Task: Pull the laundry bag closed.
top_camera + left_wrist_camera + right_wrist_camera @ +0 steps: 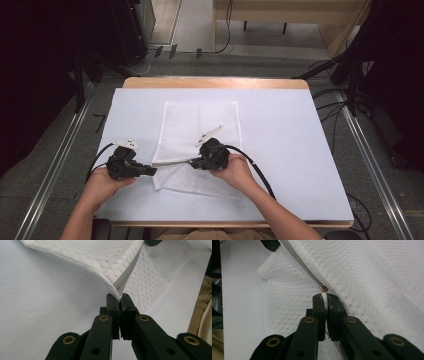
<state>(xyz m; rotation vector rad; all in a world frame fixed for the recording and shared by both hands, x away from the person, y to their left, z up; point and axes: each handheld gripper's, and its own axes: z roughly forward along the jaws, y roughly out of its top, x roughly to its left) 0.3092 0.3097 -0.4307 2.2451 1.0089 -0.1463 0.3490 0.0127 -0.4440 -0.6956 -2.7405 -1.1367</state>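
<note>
- The left gripper (119, 298) has its jaws clamped together on the corner of the white mesh bag (100, 257), right at the end of the grey zipper (130, 267); the fabric rises from its tips and fans away ahead of it.
- In the high view the left gripper (151, 170) sits at the bag's near left corner, held in the person's left hand (102, 182).
- The right gripper (325, 298) is closed on the white zipper pull (324, 298), which sits pinched between its two black jaws; the small metal slider (322, 288) lies just ahead of the tips.
- From the slider, the zipper (299, 261) runs away from the right gripper, up and to the left, towards the other gripper's dark tip at the top edge of that view.
- In the high view the right gripper (194, 162) is just right of the left one, with a lifted strip of the mesh bag (200, 122) stretched between the two.
- The rest of the bag spreads flat beyond both grippers on the white table cover (280, 150).
- The right hand (235, 172) grips its tool from behind.
</note>
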